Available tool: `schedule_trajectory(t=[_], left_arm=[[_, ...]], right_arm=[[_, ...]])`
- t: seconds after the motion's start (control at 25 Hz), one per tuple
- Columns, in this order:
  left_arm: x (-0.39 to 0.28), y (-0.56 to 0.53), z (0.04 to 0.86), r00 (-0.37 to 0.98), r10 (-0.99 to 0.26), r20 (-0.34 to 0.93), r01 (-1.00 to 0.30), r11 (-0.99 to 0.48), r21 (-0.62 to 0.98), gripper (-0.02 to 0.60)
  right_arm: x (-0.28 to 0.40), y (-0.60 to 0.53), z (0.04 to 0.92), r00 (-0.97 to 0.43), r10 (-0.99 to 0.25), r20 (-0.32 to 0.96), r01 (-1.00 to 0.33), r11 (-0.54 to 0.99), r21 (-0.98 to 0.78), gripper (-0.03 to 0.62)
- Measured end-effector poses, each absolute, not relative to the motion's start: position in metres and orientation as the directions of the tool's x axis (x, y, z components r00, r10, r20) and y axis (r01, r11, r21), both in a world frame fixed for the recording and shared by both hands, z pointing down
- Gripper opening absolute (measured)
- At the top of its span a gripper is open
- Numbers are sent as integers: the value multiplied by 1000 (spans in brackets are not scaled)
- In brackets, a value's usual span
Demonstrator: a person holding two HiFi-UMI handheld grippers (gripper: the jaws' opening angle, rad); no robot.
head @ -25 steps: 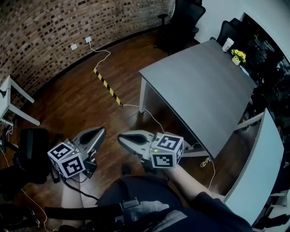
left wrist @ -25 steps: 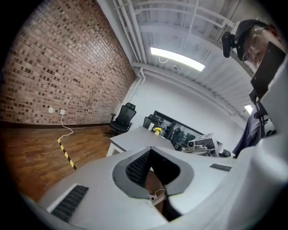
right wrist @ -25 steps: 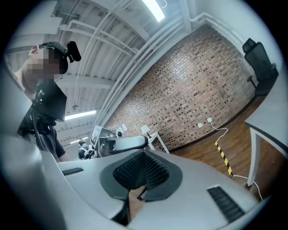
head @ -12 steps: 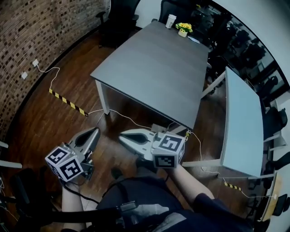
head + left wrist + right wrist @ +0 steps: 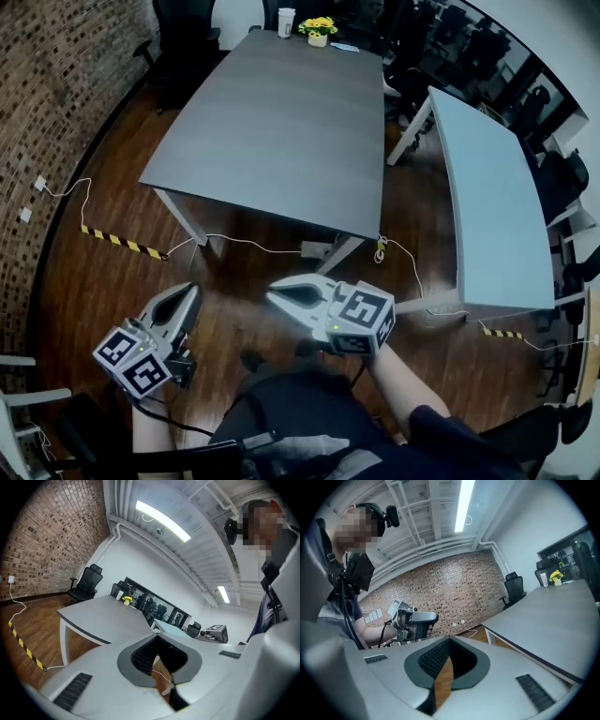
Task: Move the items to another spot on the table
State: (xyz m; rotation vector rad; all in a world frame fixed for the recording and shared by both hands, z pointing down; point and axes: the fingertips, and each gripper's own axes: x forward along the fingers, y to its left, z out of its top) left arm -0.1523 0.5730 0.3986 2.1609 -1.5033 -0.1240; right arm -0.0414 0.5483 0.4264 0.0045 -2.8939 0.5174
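A white cup [image 5: 286, 22], a pot of yellow flowers [image 5: 319, 30] and a small flat pale item [image 5: 345, 47] stand at the far end of the long grey table [image 5: 272, 131]. My left gripper [image 5: 190, 291] and right gripper [image 5: 272, 292] hang side by side over the wooden floor, short of the table's near edge. Both are shut with nothing in them. The left gripper view shows the table [image 5: 98, 616] ahead with the flowers [image 5: 126, 600] far off. In the right gripper view the flowers [image 5: 556, 576] sit at the far right.
A paler table [image 5: 487, 187] stands to the right of the grey one. Black office chairs [image 5: 183, 37] line the far end. Cables [image 5: 244, 244] and a strip of yellow-black tape [image 5: 117, 241] lie on the floor by the table legs. A brick wall [image 5: 56, 75] curves along the left.
The person has turned: the grey table has swung from the upper right to the top centre of the head view. Both grippers stay shut and side by side.
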Motion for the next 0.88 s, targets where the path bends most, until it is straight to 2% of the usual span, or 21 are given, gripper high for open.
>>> schedule_trajectory(t=[0.28,0.52,0.68,0.88], left_arm=[[-101,542,413,426,-855,296,-849,-266,456,5],[-35,504,419,504,-800,325,-822,-329,466,5],[6,480,415,539,-764,355,-825,-392,408,5],[51,456,396,579,-756,305,-790,-429,438,5]], right_arm=[[21,518,446,-984,-57,168,-120,909,-400,-15],[79,484,465,-956,-174,238,-255,894,-369,-15],[126,472,464,-953,-227,201,-289,882,-372,-15],[172,463,448,-957,-273,100,-289,860,-420,-15]])
